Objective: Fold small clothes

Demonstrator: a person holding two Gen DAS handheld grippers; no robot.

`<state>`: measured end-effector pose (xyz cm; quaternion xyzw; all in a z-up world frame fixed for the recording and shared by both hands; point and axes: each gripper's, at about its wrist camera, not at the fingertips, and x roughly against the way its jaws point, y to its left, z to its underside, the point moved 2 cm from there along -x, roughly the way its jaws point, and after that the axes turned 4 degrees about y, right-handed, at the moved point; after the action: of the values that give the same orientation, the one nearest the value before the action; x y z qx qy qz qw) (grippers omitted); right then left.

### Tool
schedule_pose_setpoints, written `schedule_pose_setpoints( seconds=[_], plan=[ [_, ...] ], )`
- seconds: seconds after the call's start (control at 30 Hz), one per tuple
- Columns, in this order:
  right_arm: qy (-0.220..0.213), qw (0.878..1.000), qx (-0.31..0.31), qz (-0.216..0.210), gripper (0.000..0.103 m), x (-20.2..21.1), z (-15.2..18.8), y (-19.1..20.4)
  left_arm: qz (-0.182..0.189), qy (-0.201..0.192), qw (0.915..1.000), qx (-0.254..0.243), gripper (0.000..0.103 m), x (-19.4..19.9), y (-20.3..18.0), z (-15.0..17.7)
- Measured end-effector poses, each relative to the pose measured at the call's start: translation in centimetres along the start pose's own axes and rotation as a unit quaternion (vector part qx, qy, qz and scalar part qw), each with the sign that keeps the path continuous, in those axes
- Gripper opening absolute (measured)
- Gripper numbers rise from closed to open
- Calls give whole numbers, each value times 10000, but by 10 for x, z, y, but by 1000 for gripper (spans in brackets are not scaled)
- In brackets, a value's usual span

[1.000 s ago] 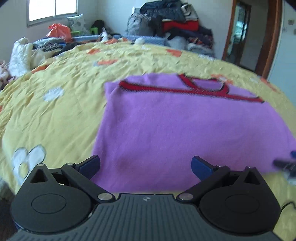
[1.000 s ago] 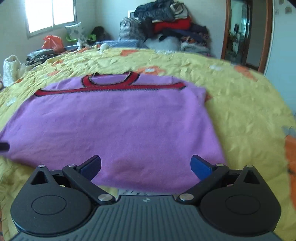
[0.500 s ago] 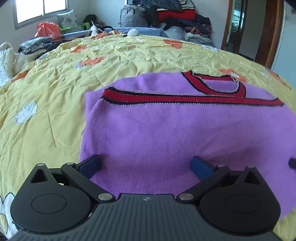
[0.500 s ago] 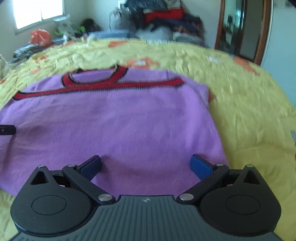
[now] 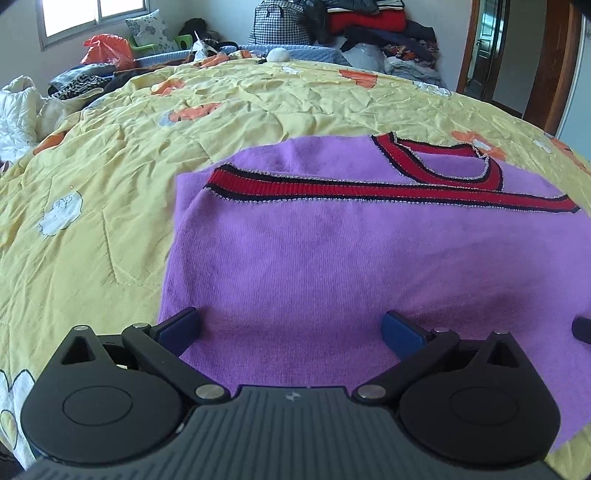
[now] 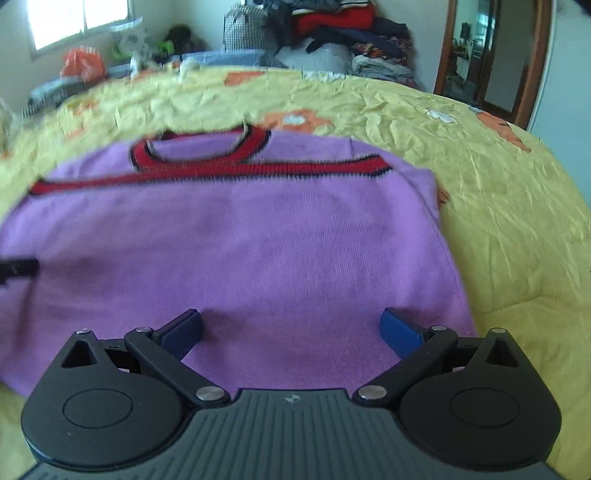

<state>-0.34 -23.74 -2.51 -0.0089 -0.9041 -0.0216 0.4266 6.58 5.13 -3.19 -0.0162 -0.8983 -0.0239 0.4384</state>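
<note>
Yellow flowered bedspread, purple sweater spread flat on it, red collar at far end. Left gripper and right gripper poised over near hem, jaws wide apart, nothing held; likely placed for pinching hem corners to start a fold.

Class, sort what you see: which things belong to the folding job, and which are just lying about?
Job:
purple sweater
left gripper, open
right gripper, open

Lying about:
clothes pile
orange bag
checked bag

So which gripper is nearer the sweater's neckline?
Right. The right gripper faces the neckline nearly head-on; the left gripper sits off toward the sweater's left edge.
</note>
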Motion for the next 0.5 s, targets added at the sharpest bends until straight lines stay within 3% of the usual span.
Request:
schedule_pose_setpoints(
  seconds=[0.5],
  plan=[
    [-50, 10000, -2, -32, 103, -3, -1, -12, -68, -113, 9999, 31, 103, 1, -1, 3]
  ],
)
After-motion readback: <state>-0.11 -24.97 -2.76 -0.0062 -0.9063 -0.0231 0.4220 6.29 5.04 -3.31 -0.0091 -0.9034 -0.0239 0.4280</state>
